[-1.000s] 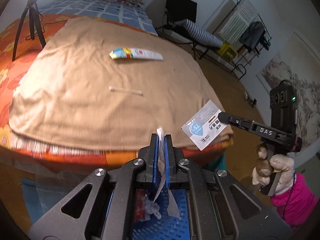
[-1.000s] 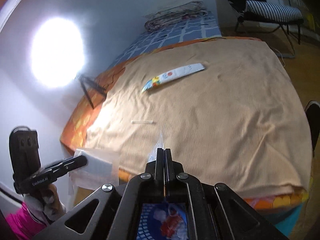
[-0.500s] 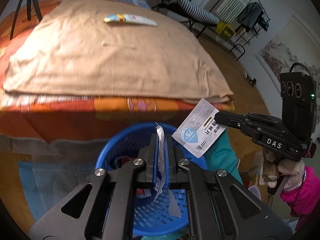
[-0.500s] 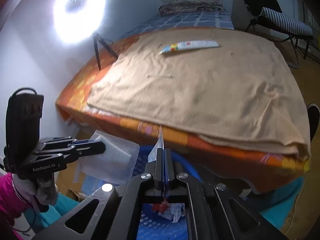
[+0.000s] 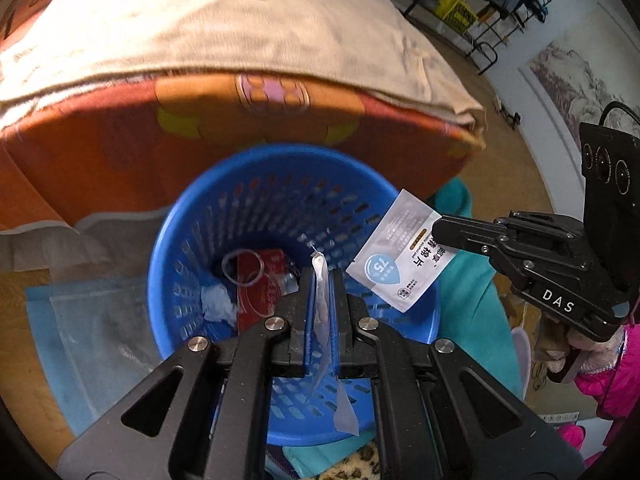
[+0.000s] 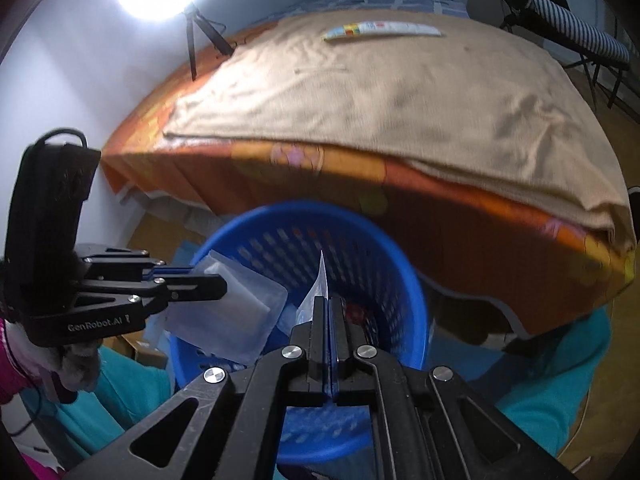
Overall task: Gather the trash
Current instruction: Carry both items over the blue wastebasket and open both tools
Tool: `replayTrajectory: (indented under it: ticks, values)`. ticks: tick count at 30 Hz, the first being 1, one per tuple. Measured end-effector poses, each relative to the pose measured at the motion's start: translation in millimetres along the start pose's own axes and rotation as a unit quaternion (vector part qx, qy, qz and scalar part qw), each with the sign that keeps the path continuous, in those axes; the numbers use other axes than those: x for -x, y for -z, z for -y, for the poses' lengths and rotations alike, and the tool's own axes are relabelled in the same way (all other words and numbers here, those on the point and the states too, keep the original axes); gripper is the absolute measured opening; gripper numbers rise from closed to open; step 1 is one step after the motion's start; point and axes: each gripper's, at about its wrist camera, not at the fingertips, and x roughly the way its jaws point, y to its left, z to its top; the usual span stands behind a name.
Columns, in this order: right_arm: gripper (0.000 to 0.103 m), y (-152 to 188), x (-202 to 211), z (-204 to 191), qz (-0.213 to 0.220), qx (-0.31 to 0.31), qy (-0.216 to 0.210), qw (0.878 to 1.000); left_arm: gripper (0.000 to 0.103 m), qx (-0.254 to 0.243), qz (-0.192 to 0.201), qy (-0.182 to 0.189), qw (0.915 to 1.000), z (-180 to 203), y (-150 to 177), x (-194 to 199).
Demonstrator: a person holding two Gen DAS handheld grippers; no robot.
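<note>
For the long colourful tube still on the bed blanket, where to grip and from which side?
Grip the tube mid-length, jaws across its narrow width, descending from above. It lies flat on the tan blanket, lengthwise along the far edge, so its sides are open. The flat crimped end looks too thin to pinch securely.

Both wrist cameras look forward along my tongs, tilted down, close over the blue basket (image 5: 248,184) beside the bed (image 6: 400,120). The left view catches my right gripper (image 5: 436,232) at its right edge; the right view catches my left gripper (image 6: 224,286) at its left. Shared: basket, bed edge.
</note>
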Motion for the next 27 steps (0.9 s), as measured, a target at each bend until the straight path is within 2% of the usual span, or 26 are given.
replayTrajectory:
  ticks: [10, 12, 13, 14, 15, 16, 17, 19, 22, 24, 27]
  values:
    - [0.003, 17.8, -13.1, 5.1, -0.022, -0.016, -0.001, 1.000, 0.004, 0.005, -0.032, -0.007, 0.9995, 3.3, 5.7, -12.8]
    - [0.004, 20.1, -15.3, 6.4, -0.025, -0.020, 0.000, 0.999, 0.009, 0.007, -0.034, -0.009, 0.9994, 2.0, 5.2, -13.0]
    - [0.004, 20.4, -15.9, 7.1, -0.026, -0.023, 0.000, 0.999, 0.018, 0.008, -0.034, -0.009, 0.9994, 2.1, 4.3, -13.8]
    - [0.009, 21.2, -15.5, 8.1, -0.026, -0.026, -0.002, 0.999, 0.030, 0.010, -0.033, -0.010, 0.9994, 1.7, 4.0, -13.4]
    - [0.020, 21.5, -15.1, 9.1, -0.024, -0.029, 0.000, 0.999, 0.036, 0.012, -0.031, -0.011, 0.9994, 1.1, 3.8, -13.2]
    - [0.026, 21.2, -14.9, 9.3, -0.022, -0.030, 0.000, 0.999, 0.040, 0.013, -0.028, -0.011, 0.9995, -0.1, 3.9, -12.3]
    - [0.030, 21.3, -14.3, 9.5, -0.021, -0.031, 0.001, 0.999, 0.040, 0.014, -0.026, -0.011, 0.9995, -0.8, 3.3, -11.3]
    - [0.030, 21.1, -14.8, 10.0, -0.022, -0.032, 0.004, 0.999, 0.040, 0.017, -0.023, -0.012, 0.9995, -2.9, 1.1, -9.3]
    - [0.046, 20.4, -16.3, 10.0, -0.022, -0.031, 0.014, 0.999, 0.040, 0.022, -0.015, -0.015, 0.9995, -6.2, -3.1, -6.3]
    - [0.060, 19.0, -16.7, 8.7, -0.020, -0.027, 0.023, 0.999, 0.040, 0.024, -0.010, -0.016, 0.9995, -7.7, -6.3, -5.0]
    - [0.072, 16.3, -14.4, 9.4, -0.012, -0.026, 0.033, 0.999, 0.040, 0.026, -0.003, -0.018, 0.9995, -9.9, -11.3, -3.0]
